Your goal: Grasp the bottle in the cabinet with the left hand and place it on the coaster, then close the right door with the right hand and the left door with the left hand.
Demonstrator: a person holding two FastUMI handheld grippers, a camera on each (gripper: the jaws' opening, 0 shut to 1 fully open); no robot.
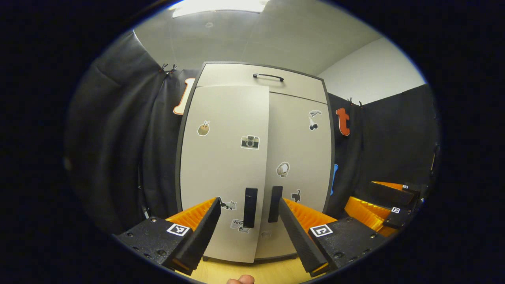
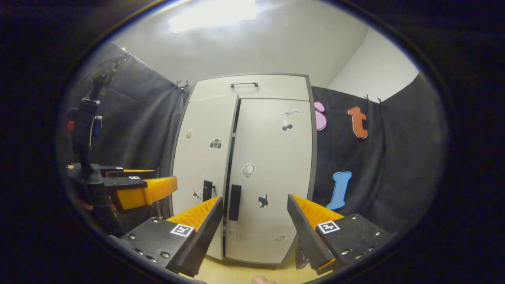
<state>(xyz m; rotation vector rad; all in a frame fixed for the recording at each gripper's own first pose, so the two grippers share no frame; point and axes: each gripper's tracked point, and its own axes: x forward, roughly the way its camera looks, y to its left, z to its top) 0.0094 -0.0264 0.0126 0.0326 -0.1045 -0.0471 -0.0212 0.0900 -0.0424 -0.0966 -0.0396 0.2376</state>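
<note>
The grey cabinet [image 1: 256, 79] stands straight ahead on the table. Its left door [image 1: 221, 165] sits slightly ajar, its edge overlapping the right door [image 1: 300, 150], which lies flush. In the right gripper view a dark gap runs between the left door [image 2: 201, 165] and the right door [image 2: 272, 150]. My left gripper [image 1: 249, 232] is open, a short way in front of the two dark door handles [image 1: 250, 207]. My right gripper [image 2: 254, 228] is open too, facing the right door's handle [image 2: 235, 202]. Each gripper holds nothing.
A drawer front with a thin handle [image 1: 268, 76] tops the cabinet. The wooden tabletop [image 1: 236, 272] runs under the doors. My right gripper [image 1: 367, 197] is at the right of the left gripper view, my left gripper [image 2: 165, 179] at the left of the other. Black cloth walls flank the cabinet.
</note>
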